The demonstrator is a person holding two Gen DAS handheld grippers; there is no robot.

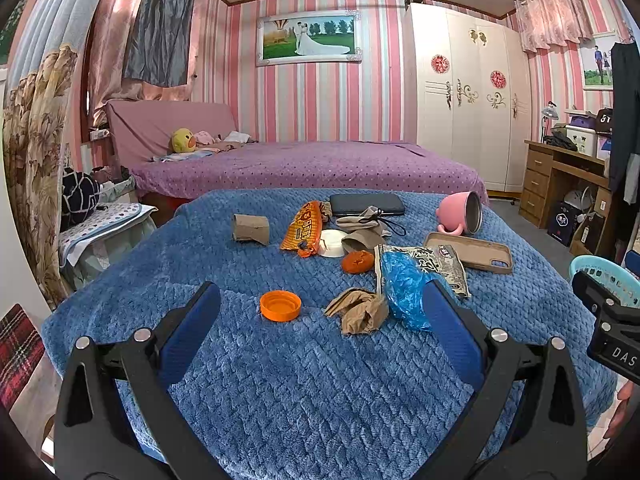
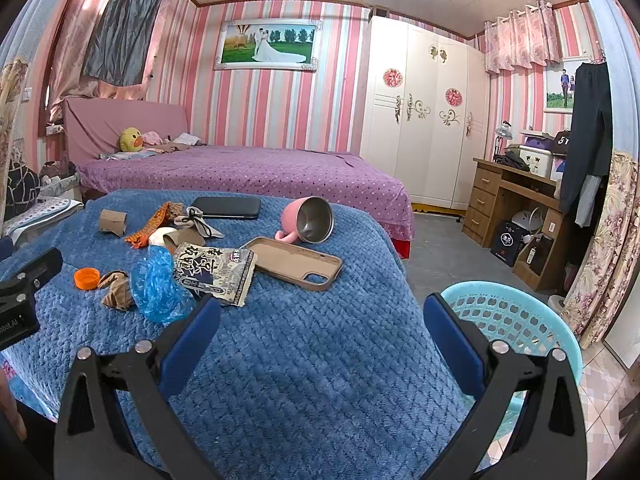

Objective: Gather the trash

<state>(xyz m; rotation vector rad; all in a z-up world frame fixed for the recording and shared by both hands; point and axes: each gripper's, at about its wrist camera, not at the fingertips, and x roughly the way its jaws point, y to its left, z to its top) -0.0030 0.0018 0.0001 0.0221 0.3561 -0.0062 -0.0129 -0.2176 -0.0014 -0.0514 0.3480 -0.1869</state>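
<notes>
Trash lies on a blue blanket (image 1: pixel 304 380): an orange cap (image 1: pixel 280 305), crumpled brown paper (image 1: pixel 359 311), a blue plastic bag (image 1: pixel 404 290), a printed snack packet (image 1: pixel 438 266), an orange wrapper (image 1: pixel 303 230), a cardboard tube (image 1: pixel 251 229), an orange lump (image 1: pixel 357 261) and a white lid (image 1: pixel 332 242). My left gripper (image 1: pixel 322 300) is open and empty, just short of the cap and paper. My right gripper (image 2: pixel 322 312) is open and empty over the blanket's right edge, beside a light blue basket (image 2: pixel 516 320). The blue bag (image 2: pixel 158 286) and packet (image 2: pixel 214 274) lie to its left.
A pink mug (image 1: pixel 460 214) lies on its side beside a brown phone case (image 1: pixel 470 257), a black wallet (image 1: pixel 366 204) and beige cloth (image 1: pixel 362 222). A purple bed (image 1: pixel 312 166) stands behind, a wardrobe (image 1: pixel 468 96) and wooden desk (image 1: pixel 560 184) to the right.
</notes>
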